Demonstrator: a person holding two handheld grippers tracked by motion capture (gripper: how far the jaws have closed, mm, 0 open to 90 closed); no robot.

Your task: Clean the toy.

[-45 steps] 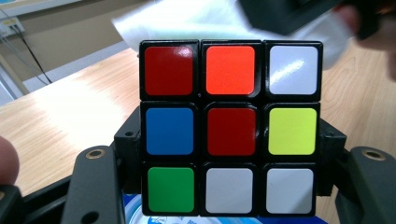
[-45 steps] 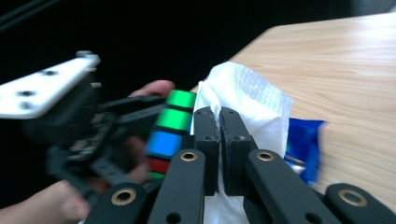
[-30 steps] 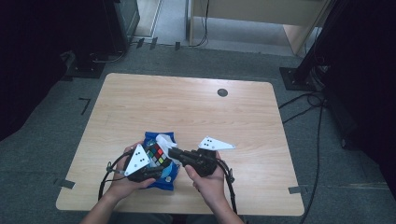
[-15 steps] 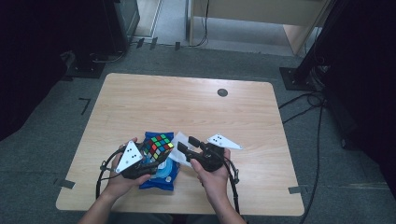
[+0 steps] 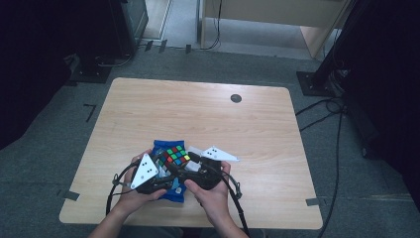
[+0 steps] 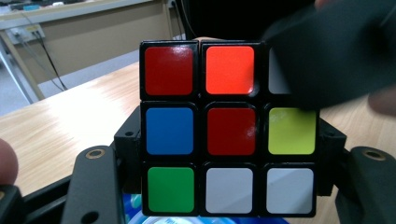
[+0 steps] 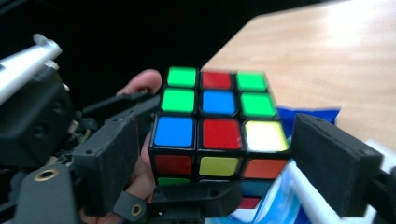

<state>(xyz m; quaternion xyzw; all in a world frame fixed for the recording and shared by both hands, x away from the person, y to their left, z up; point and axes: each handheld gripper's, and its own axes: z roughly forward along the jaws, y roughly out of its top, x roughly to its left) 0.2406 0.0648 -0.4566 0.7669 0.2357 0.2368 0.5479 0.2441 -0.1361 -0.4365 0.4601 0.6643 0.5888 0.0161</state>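
High view, table: a wooden table [image 5: 247,119] with a small dark disc [image 5: 236,98] near its far edge; your hands come in at the near edge.
High view, cube: your puzzle cube [image 5: 174,155] sits raised between the two grippers, over a blue packet [image 5: 161,146] that lies on the table.
High view, left gripper: your left gripper [image 5: 163,171] reaches the cube from the left, its grey plate tilted up.
High view, right gripper: your right gripper [image 5: 190,161] meets the cube from the right, its grey plate pointing away to the right.
Left gripper view, cube: the cube [image 6: 229,135] faces the camera squarely, red in the centre, white squares along the bottom row.
Left gripper view, jaws: your left jaws press on the cube's two sides and hold it.
Left gripper view, other gripper: a blurred dark part of your right gripper covers the cube's upper right corner.
Right gripper view, cube: the cube [image 7: 219,123] shows a green and blue top.
Right gripper view, jaws: your right jaws have just been opening; they stand wide on either side of the cube, with a gap showing at the right one.
Right gripper view, packet: the blue packet [image 7: 313,116] lies below and behind the cube.
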